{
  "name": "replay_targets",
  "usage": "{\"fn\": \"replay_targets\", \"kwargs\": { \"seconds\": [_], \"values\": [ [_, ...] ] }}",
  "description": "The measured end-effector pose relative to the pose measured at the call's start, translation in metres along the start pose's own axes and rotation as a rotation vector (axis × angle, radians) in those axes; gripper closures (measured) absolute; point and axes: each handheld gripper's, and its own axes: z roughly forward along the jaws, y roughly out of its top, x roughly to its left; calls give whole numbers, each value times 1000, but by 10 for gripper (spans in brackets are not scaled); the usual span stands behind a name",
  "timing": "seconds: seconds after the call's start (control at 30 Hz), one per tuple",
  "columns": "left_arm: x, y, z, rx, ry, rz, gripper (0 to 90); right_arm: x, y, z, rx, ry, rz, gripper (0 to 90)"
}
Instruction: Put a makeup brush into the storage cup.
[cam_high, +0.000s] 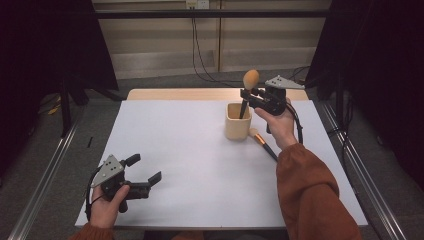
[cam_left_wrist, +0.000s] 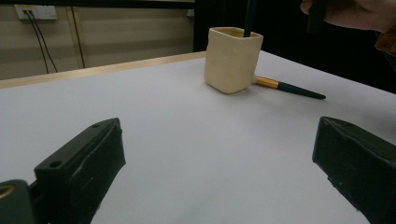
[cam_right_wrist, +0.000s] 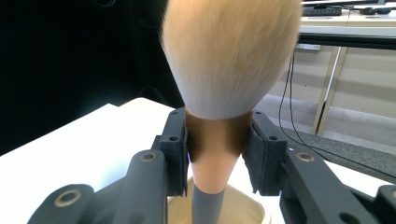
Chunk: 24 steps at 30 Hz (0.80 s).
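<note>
Copper-toned metal, the ferrule of the large brush (cam_right_wrist: 215, 140), is clamped between the jaws of the right gripper (cam_high: 248, 94), bristles up, with the dark handle already dipped into the cream cup (cam_high: 237, 121) near the far side of the worktop (cam_high: 190, 165). A tilt of the handle against the rim could tip the cup, as it appears light; a release made too high could let the brush bounce out. The second brush (cam_high: 263, 143) lies flat just beside the cup, touching or nearly touching its base, and could be knocked by the hand. The left gripper (cam_high: 145, 175) is held near the front edge, jaws apart and empty, with broad bare worktop between it and the cup.
</note>
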Motion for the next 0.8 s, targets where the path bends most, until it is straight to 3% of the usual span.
{"fn": "replay_targets", "kwargs": {
  "seconds": [0.8],
  "values": [
    [2,0,0,1,9,5,23,-1,-23,9,50,10,8,635]
  ]
}}
